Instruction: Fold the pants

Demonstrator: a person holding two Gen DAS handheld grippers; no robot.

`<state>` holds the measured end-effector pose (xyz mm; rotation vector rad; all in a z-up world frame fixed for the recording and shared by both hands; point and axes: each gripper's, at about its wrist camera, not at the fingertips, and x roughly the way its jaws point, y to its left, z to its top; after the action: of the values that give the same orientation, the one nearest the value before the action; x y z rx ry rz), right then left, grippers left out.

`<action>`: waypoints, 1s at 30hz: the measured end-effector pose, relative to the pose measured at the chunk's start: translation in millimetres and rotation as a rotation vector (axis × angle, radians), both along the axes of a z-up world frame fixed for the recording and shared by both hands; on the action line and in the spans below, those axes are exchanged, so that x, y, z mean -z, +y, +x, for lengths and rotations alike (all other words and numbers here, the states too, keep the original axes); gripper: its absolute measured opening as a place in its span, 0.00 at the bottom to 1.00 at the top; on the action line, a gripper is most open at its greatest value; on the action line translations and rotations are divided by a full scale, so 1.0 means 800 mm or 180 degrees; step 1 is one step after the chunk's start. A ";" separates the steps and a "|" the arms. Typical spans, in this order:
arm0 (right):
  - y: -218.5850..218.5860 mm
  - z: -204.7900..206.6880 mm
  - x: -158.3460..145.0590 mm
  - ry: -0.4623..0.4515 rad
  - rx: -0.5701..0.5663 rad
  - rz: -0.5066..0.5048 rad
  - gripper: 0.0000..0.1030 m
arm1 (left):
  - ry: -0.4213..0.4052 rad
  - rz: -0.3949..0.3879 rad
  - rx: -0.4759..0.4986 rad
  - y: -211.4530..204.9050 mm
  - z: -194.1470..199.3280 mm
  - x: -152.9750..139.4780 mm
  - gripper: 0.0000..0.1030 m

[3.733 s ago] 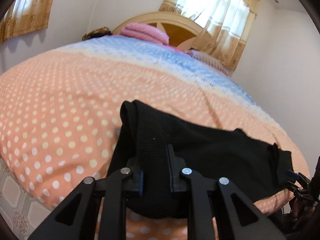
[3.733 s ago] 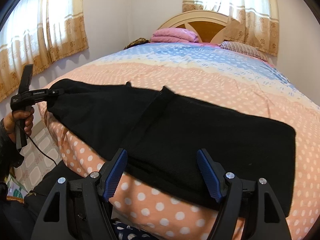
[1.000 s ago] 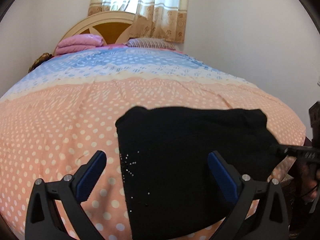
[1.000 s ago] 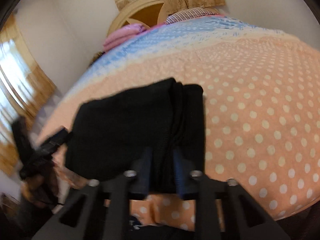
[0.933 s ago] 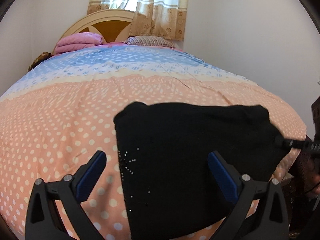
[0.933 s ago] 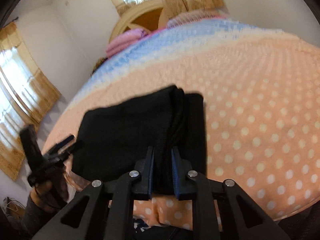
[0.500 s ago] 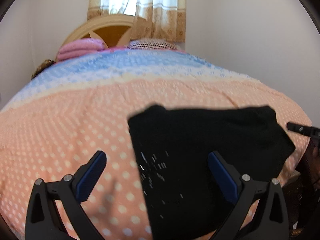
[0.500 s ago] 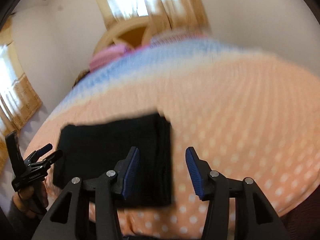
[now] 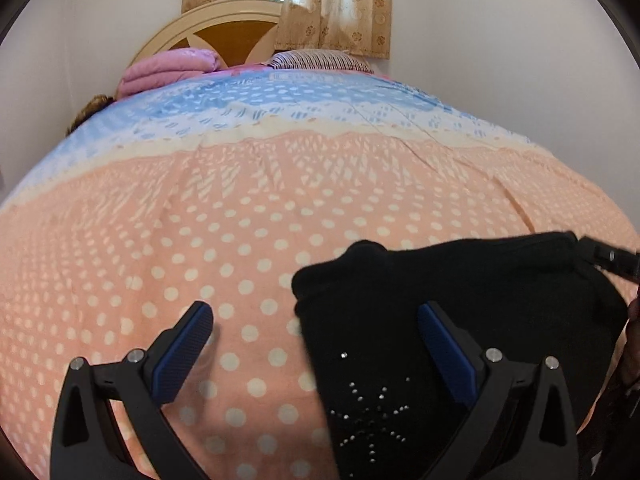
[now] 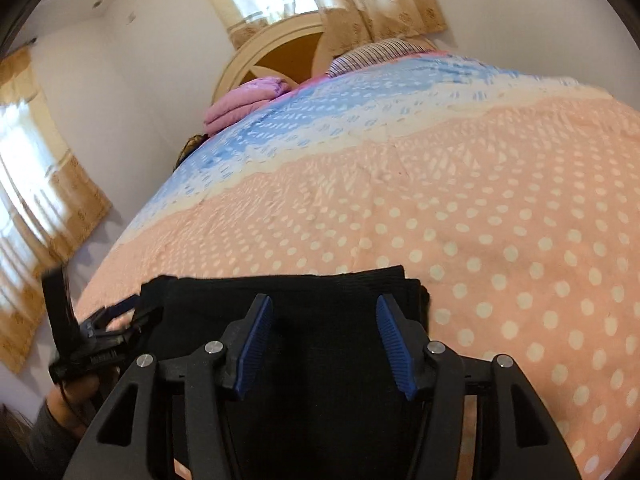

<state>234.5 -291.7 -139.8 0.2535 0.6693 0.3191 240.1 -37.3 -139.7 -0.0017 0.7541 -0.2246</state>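
Since a second ago the right gripper [image 10: 324,344] has let go of the folded edge it was pinching, and its jaws are opening with nothing pressed between the blue pads, while the left gripper [image 9: 316,352] has slid sideways so the pants [image 9: 460,320] now sit more to its right. From the left wrist camera, the pants lie as a compact black bundle on the orange dotted bedspread [image 9: 240,220], at the near edge of the bed and far from the headboard [image 9: 216,28]; a rhinestone starburst shows on the cloth nearest the camera. The left jaws stand spread wide and empty: one pad hovers over bare bedspread beside the bundle's left edge, the other over the black cloth itself, so that edge lies between them. The right gripper's tip pokes in at the bundle's far right corner. From the right wrist camera, the pants [image 10: 320,292] fill the space directly under and ahead of the half-open jaws, the stacked layered edge lying just right of the right-hand pad and the bundle's long axis running across the view, parallel to the bed's near edge. The left gripper [image 10: 120,316], held by a hand [image 10: 76,392] in a grey sleeve, sits at the bundle's opposite end. Judging by this, the pants look nearly folded, and each gripper is nearest its own end for any last fold or smoothing.
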 end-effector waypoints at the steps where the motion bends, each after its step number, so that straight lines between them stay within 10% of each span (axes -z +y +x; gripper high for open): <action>1: 0.000 -0.004 -0.002 -0.0028 -0.0013 -0.0053 0.54 | 0.0004 -0.0009 -0.0001 0.000 -0.002 -0.002 1.00; 13: 0.008 -0.116 -0.011 -0.0226 -0.0326 -0.0380 0.58 | -0.0230 0.0099 0.0081 -0.002 -0.095 -0.034 1.00; 30: -0.027 -0.118 -0.017 -0.0348 -0.0109 -0.0231 0.66 | -0.0136 0.0082 0.0110 -0.003 -0.098 -0.023 1.00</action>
<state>140.0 -313.3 -126.2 0.1542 0.5765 0.3384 161.3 -39.9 -121.2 0.0405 0.7147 -0.2470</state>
